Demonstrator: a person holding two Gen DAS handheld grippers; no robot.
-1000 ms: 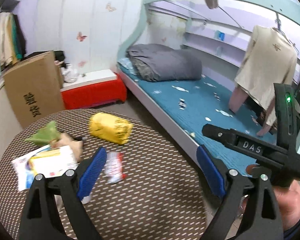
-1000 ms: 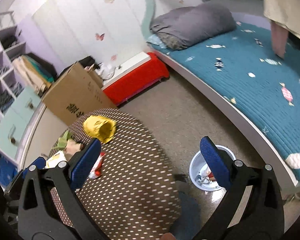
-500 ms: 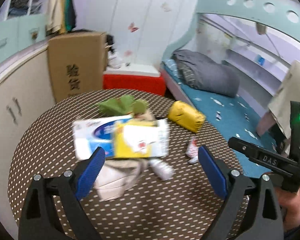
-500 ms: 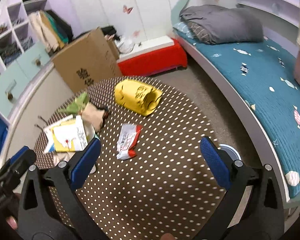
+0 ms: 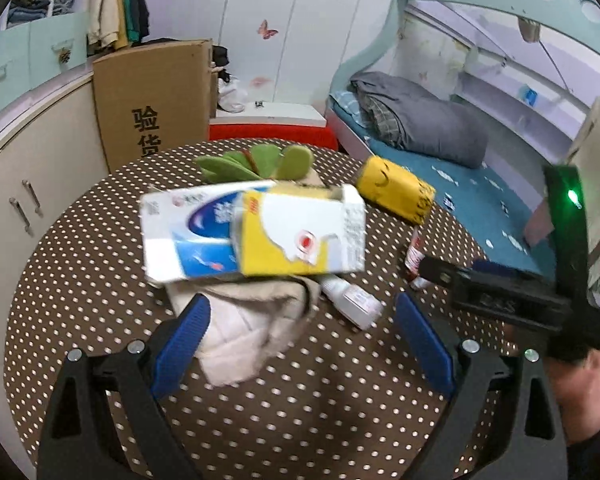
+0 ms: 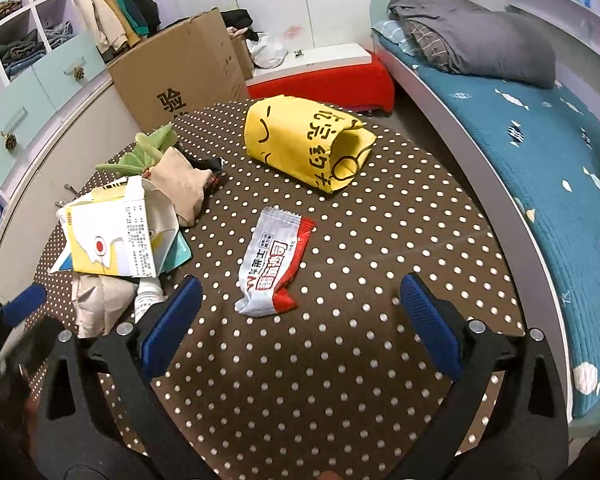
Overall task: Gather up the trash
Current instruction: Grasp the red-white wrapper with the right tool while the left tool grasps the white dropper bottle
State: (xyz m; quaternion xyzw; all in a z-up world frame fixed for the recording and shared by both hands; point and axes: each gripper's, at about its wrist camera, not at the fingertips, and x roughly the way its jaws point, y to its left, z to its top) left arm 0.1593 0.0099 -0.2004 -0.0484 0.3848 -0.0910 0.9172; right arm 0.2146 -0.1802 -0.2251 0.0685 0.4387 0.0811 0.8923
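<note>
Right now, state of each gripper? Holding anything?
Left gripper: open, holding nothing, above the beige cloth on the polka-dot table.
Right gripper: open, holding nothing, pointed at the red-and-white snack wrapper.

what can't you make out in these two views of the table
- Tube, left wrist view: its far end lies under the yellow box; label blurred.
- Blue box, left wrist view: print smeared, right part covered by the yellow box.
- Dark item, right wrist view: mostly behind the beige cloth, so unidentifiable.
- Left gripper, right wrist view: blurred and cut by the frame edge.
- Trash bin: in neither view.
</note>
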